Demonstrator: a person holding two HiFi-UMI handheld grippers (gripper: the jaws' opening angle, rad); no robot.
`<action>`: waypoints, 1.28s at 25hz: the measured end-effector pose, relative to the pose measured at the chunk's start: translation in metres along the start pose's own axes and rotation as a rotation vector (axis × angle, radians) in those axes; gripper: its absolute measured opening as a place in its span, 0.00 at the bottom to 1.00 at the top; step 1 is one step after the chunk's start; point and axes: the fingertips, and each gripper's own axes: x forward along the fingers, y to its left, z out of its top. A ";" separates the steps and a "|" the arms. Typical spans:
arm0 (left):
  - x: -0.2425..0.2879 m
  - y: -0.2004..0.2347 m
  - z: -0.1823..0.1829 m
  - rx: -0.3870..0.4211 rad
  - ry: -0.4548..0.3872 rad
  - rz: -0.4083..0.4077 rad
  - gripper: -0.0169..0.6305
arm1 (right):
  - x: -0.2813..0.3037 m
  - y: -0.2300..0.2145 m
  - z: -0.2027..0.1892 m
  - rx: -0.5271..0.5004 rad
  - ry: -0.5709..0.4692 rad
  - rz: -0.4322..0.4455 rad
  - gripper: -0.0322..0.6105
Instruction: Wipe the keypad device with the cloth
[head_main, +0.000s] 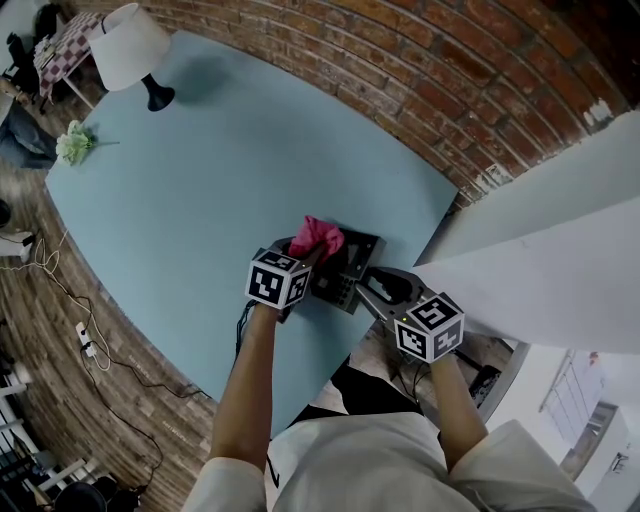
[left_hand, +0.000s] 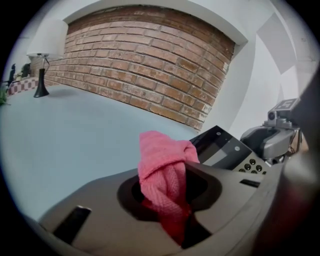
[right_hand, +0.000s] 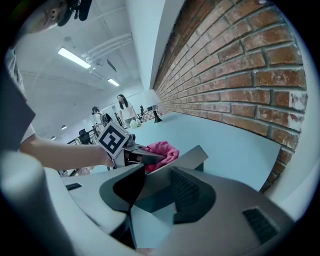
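Observation:
The black keypad device (head_main: 347, 272) lies near the front right edge of the blue table (head_main: 200, 200). A crumpled pink cloth (head_main: 318, 236) rests over the device's far left corner, and my left gripper (head_main: 309, 258) is shut on it. In the left gripper view the cloth (left_hand: 165, 172) bulges up between the jaws, with the device's screen and keys (left_hand: 226, 152) just to the right. My right gripper (head_main: 369, 284) is clamped on the device's right edge. In the right gripper view the device's grey slab (right_hand: 186, 159) runs out from between the jaws toward the cloth (right_hand: 161, 152).
A white lamp (head_main: 134, 52) and a small bunch of flowers (head_main: 73, 143) stand at the table's far left. A brick wall (head_main: 430, 90) borders the far side. A white wall block (head_main: 540, 250) is close on the right. Cables (head_main: 85, 340) lie on the floor.

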 end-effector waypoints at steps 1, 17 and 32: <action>-0.001 0.003 -0.002 -0.002 0.000 0.012 0.22 | 0.000 0.000 0.000 -0.001 -0.001 -0.002 0.35; -0.063 -0.069 0.054 -0.159 -0.285 -0.260 0.21 | -0.001 0.002 0.002 -0.063 -0.040 -0.026 0.35; -0.029 -0.081 0.022 -0.037 -0.107 -0.225 0.22 | -0.002 0.005 0.003 -0.104 -0.114 0.024 0.33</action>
